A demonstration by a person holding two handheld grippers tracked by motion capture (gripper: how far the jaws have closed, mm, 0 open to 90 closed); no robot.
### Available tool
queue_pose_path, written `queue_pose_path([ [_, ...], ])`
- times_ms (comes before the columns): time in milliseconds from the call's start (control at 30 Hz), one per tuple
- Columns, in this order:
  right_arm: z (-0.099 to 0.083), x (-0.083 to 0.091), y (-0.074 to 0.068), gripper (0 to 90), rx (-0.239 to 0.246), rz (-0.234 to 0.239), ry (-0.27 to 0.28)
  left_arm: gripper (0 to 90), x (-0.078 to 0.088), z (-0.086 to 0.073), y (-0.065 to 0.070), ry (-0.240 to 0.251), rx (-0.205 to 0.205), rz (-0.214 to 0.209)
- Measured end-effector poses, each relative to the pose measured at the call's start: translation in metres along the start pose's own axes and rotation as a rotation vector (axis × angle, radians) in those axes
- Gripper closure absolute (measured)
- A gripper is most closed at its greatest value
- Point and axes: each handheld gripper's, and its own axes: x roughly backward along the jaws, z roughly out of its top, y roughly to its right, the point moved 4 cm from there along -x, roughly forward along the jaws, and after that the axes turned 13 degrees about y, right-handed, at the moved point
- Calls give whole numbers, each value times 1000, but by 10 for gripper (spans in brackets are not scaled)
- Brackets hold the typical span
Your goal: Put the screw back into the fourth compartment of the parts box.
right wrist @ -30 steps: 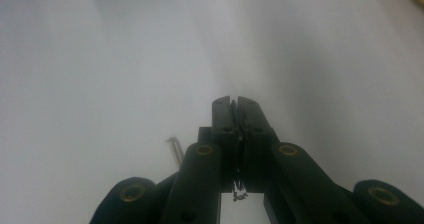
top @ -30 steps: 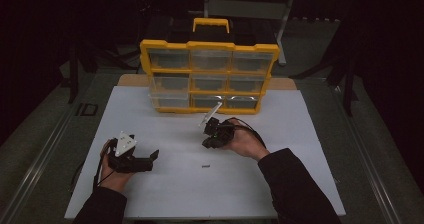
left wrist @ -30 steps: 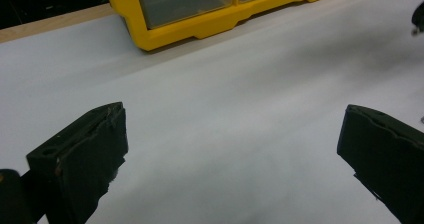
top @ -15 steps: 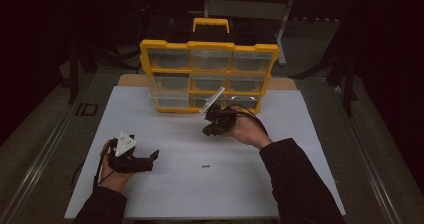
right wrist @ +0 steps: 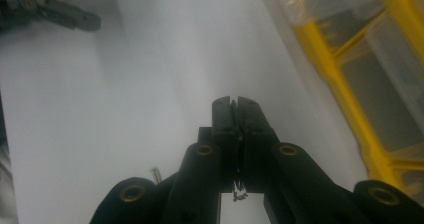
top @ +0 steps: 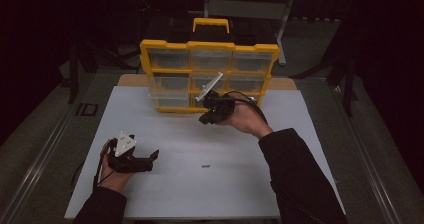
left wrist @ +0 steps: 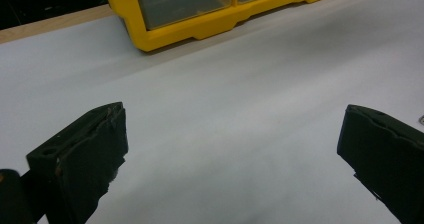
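Note:
My right gripper (top: 206,118) hangs above the white table just in front of the yellow drawer organizer (top: 210,46). In the right gripper view its jaws (right wrist: 234,102) are pressed together, and a tiny wiry metal piece (right wrist: 239,193) is pinched low between them. Another small dark piece (top: 205,166) lies on the table, nearer the person. My left gripper (top: 151,161) rests on the table at the left, and its jaws (left wrist: 232,129) stand wide apart with nothing between them.
The organizer's clear drawers (top: 210,81) are all closed, and its bottom edge (left wrist: 210,26) runs across the far side of the white tabletop (top: 300,134). Dark floor and metal stands surround the table.
My right gripper has risen and moved away from the person toward the organizer's lower drawers, jaws staying shut. The left gripper and the small piece on the table have not moved.

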Motion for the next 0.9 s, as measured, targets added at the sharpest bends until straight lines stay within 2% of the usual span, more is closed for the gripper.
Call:
queue_pose_path([
  [300,19,12,7,876,7,-9,20,6,0,0,0,0,-2,-1],
  [500,30,16,11,876,2,-9,32,6,0,0,1,3,-1,-10],
  [900,54,21,16,875,22,-16,50,6,1,1,2,19,1,-22],
])
